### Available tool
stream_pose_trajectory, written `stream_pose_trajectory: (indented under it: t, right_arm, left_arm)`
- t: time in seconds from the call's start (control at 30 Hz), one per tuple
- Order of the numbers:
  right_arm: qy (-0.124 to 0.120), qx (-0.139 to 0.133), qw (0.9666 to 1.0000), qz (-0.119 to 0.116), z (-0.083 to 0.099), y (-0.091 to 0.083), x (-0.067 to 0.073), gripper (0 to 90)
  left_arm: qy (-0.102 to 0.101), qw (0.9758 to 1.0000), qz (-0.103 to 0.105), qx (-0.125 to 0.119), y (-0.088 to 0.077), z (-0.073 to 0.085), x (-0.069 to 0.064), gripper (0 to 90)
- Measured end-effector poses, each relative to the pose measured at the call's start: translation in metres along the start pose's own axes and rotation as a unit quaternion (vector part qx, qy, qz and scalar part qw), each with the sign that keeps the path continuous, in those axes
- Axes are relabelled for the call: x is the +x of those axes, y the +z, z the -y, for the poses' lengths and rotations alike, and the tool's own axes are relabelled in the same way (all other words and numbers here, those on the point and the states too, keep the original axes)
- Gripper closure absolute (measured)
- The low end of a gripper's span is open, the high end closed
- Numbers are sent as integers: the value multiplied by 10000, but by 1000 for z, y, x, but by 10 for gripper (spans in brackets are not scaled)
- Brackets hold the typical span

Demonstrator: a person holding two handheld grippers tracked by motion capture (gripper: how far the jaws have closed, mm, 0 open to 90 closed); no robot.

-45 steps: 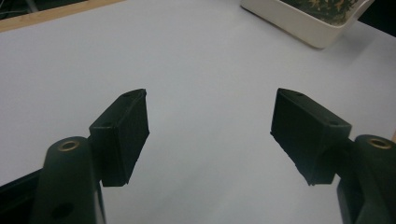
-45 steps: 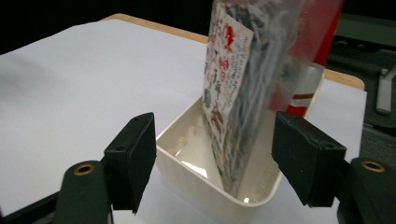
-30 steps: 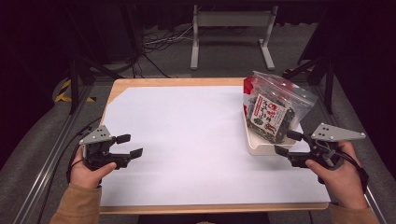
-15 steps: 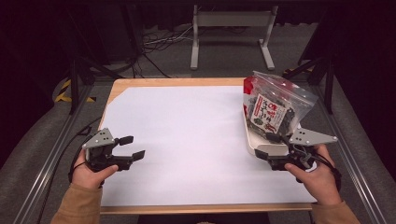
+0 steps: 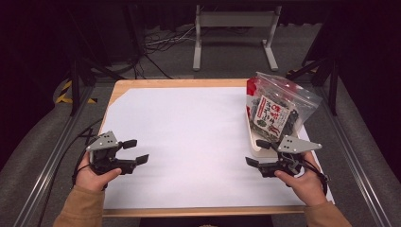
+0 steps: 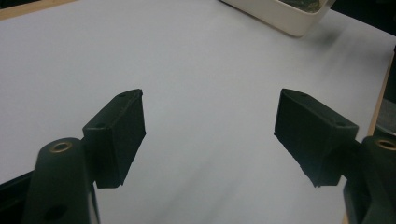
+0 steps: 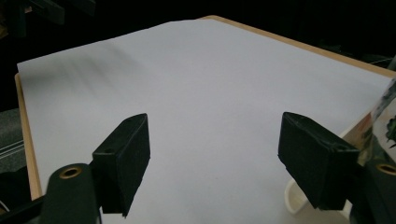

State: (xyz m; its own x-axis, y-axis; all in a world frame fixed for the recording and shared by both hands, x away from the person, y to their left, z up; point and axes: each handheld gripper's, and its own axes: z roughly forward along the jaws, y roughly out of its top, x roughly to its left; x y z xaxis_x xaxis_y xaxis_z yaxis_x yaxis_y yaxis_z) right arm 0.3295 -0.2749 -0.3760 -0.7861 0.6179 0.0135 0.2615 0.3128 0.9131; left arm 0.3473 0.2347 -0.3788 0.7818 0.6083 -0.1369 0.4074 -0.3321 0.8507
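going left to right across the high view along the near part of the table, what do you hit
left hand → left tool, jaws apart → bare white sheet → right tool, jaws apart → right hand; the snack bag in its white tray sits just beyond the right tool.

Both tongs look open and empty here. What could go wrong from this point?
1. The bag stands tall and tilted in the tray, above its rim; a nudge from the right tongs close by could topple it.
2. The tray sits near the table's right edge, so a push might slide it off.
3. The paper looks loose; the left tongs, low over it, could drag or crease it.
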Motion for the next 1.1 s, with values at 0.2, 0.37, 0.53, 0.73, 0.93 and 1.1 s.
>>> stream_pose_trajectory:
  t: [0.2,0.37,0.53,0.73,0.93,1.1]
  right_arm:
    - [-58,173,9998,5,10,10,1,238]
    - [-96,395,9992,-24,18,19,2,232]
    - [-103,581,9983,13,25,26,2,229]
    - [-25,741,9972,61,32,33,0,229]
    - [47,749,9971,117,38,36,-3,251]
    - [-11,715,9973,163,39,38,-1,243]
  left_arm:
    - [-37,10000,2,46,2,2,1,247]
    - [-42,10000,-29,70,4,3,2,250]
    - [-54,9999,1,107,6,4,3,250]
    - [-47,9999,22,94,8,5,4,251]
    - [-87,9999,49,87,12,9,7,255]
    - [-117,9998,94,112,18,11,8,261]
